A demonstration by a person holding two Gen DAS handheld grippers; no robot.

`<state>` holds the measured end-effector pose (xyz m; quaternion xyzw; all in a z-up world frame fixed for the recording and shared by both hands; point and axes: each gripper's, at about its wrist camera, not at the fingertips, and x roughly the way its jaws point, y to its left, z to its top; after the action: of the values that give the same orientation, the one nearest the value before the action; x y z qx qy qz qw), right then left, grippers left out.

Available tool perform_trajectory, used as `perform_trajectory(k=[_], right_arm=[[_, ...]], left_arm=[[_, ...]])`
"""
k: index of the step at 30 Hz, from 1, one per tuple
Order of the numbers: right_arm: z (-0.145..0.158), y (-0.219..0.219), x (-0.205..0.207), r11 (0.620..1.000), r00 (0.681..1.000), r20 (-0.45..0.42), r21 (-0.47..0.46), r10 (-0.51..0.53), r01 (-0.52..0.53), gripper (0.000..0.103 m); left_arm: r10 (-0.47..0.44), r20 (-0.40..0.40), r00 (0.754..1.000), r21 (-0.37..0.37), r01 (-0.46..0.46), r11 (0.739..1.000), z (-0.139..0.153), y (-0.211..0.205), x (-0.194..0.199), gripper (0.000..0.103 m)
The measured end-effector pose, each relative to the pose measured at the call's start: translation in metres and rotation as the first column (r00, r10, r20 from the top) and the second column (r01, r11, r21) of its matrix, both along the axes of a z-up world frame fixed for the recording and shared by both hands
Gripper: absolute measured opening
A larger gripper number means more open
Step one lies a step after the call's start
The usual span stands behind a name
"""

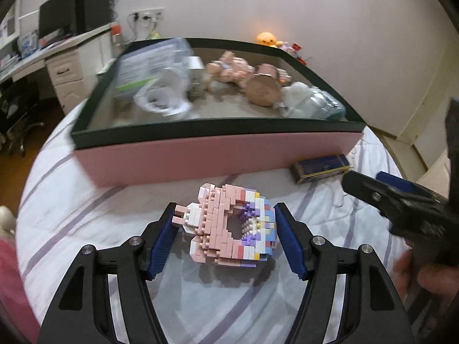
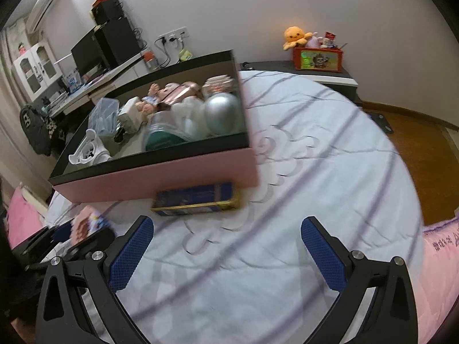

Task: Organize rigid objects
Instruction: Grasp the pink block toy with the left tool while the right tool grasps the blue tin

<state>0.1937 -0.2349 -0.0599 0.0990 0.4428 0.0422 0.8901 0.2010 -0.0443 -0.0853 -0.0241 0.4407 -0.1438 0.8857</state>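
A pink and pastel brick-built donut model point(image 1: 229, 226) sits between the blue pads of my left gripper point(image 1: 225, 223), which is shut on it just above the striped bedsheet. It also shows in the right wrist view point(image 2: 87, 225), at the left edge. My right gripper point(image 2: 226, 229) is open and empty above the sheet, a little short of a blue and gold tin point(image 2: 198, 199). The tin point(image 1: 321, 167) lies against the front of a pink box with a dark rim point(image 1: 215, 154). The right gripper point(image 1: 364, 186) shows at the right of the left wrist view.
The box point(image 2: 160, 183) holds dolls, a jar, a silver ball, plastic packets and a white holder. A desk with a monitor point(image 2: 86, 54) stands at the left. A nightstand with an orange plush point(image 2: 295, 37) and a red box is at the back. Wooden floor point(image 2: 416, 154) lies to the right.
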Motion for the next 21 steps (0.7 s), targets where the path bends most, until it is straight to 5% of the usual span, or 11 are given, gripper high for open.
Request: perform_trajectory(k=[10, 14, 21], right_arm=[[-0.020, 0.041, 0.029, 0.991, 0.999, -0.033, -0.134, 0.013, -0.018, 0.103], [-0.017, 0.046, 0.023, 0.982, 1.000, -0.019, -0.186, 0.013, -0.016, 0.083], [-0.005, 0.042, -0.002, 0.991, 0.999, -0.009, -0.120, 0.051, -0.052, 0.083]], left_arm=[[0.057, 0.007, 0.998, -0.022, -0.057, 0.998, 0.001, 0.034, -0.006, 0.068], [0.051, 0.011, 0.999, -0.036, -0.050, 0.998, 0.002, 0.035, -0.010, 0.068], [0.051, 0.030, 0.998, -0.052, -0.050, 0.997, 0.011, 0.043, -0.017, 0.068]])
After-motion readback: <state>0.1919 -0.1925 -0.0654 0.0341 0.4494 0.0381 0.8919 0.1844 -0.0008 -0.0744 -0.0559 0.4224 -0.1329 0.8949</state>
